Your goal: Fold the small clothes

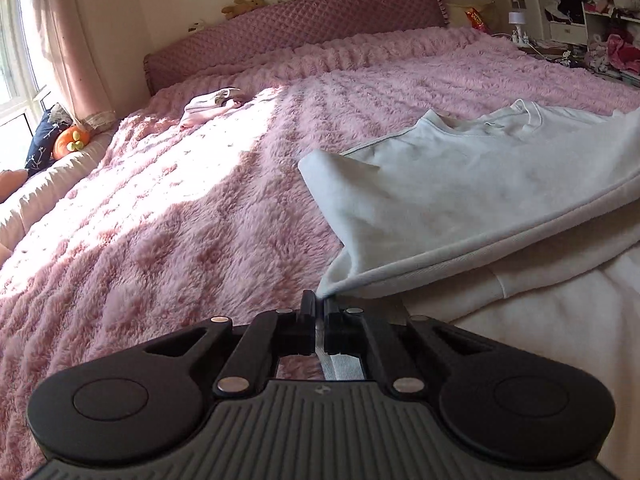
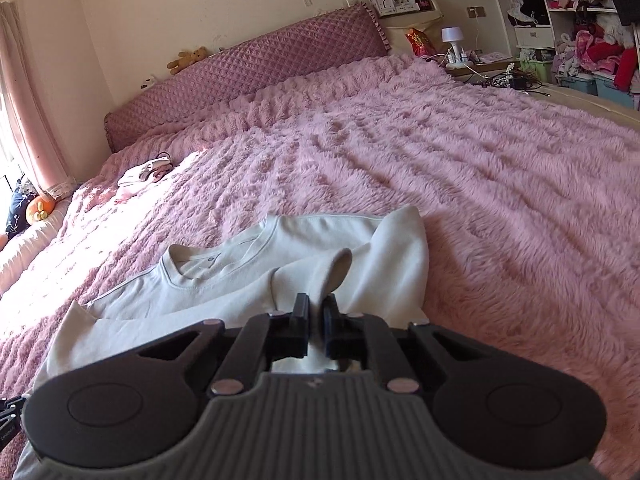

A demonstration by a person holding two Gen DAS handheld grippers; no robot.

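A white sweatshirt (image 1: 460, 184) lies on the pink fluffy blanket (image 1: 180, 208), neck hole toward the headboard. My left gripper (image 1: 319, 300) is shut on the sweatshirt's lower left hem corner and holds it lifted, with the cloth folded over itself. In the right wrist view the sweatshirt (image 2: 224, 284) lies ahead, collar up. My right gripper (image 2: 316, 308) is shut on a raised fold of the sweatshirt's right side, which stands up between the jaws.
A small folded pinkish garment (image 1: 212, 106) lies far left near the headboard (image 1: 300, 24); it also shows in the right wrist view (image 2: 144, 174). Cushions and an orange toy (image 1: 70, 142) sit by the window. A cluttered bedside table (image 2: 480, 62) and shelves (image 2: 580, 20) stand far right.
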